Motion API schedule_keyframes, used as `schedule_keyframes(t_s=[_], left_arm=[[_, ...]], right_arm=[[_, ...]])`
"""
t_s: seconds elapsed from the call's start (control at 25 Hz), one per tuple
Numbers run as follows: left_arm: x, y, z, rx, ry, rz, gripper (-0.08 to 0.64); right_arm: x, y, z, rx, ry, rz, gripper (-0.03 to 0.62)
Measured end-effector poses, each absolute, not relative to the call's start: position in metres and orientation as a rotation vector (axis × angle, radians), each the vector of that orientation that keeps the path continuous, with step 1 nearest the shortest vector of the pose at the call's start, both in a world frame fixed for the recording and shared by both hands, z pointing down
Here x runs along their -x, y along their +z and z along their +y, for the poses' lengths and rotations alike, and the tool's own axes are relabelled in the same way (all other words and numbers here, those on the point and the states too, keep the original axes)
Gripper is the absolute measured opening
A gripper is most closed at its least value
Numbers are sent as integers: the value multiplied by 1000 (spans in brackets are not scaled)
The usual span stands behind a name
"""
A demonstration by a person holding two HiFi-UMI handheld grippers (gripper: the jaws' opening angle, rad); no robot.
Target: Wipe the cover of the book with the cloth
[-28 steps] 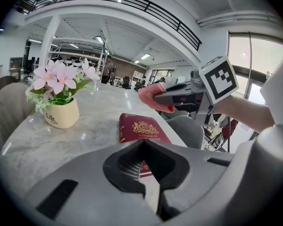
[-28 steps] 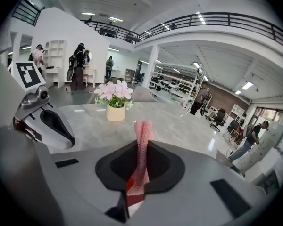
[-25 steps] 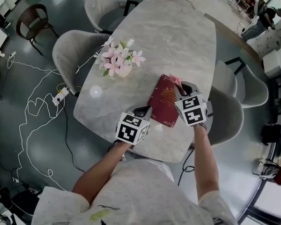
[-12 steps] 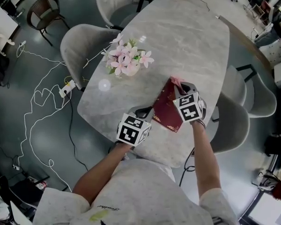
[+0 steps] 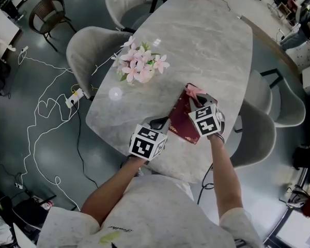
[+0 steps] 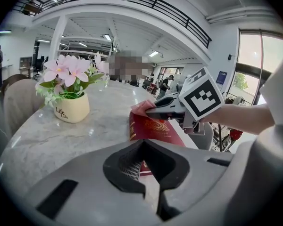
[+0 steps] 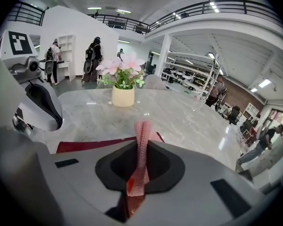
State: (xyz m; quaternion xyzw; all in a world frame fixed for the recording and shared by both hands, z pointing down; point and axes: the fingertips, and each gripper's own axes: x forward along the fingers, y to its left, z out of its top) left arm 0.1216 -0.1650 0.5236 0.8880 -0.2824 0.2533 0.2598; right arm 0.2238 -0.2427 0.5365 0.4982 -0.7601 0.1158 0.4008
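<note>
A dark red book (image 5: 182, 119) with gold print lies on the marble table (image 5: 206, 45), near its front right edge. My right gripper (image 5: 197, 99) hovers over the book's far end, shut on a pink cloth (image 5: 195, 91) that rests on the cover. In the right gripper view the cloth (image 7: 142, 135) runs up between the jaws of the right gripper (image 7: 140, 149), with the book (image 7: 89, 144) below. My left gripper (image 5: 163, 123) sits at the book's near left edge. In the left gripper view its jaws are shut round the edge of the book (image 6: 153, 128), with the cloth (image 6: 140, 108) beyond.
A cream pot of pink flowers (image 5: 139, 66) stands on the table, left of the book. Grey chairs (image 5: 88, 53) stand along the left side and another (image 5: 256, 133) at the right. Cables and a power strip (image 5: 75, 96) lie on the floor at the left.
The right gripper with the cloth has slid a little toward me along the cover. The left gripper has stayed at the book's near edge. The head view has shifted.
</note>
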Motion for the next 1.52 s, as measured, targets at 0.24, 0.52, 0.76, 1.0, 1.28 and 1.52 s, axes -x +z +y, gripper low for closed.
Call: schedule_keyframes(t_s=[0.24,0.52,0.76,1.0,1.28,1.52], left_arm=[[-118,521,-158,-2417,688,-751,6],[-113,517,-150,-2431,684,-733,6],[-109,515,-143,-2440,685,-719,7],[-104,514,-136,-2450,685,-707,6],[-98,511,-126,-2464,688,-694,6],[-95,508,-120,-2476,689,-681,6]], right_arm=[[-217,536,-232,-1261,300,-1919,18],[-207,536,-218,-1262,309,-1916,18],[-199,537,-205,-1263,317,-1913,18],[-189,538,-195,-1266,326,-1917,18],[-178,538,-182,-1273,333,-1919,18],[-171,537,-172,-1275,337,-1918,18]])
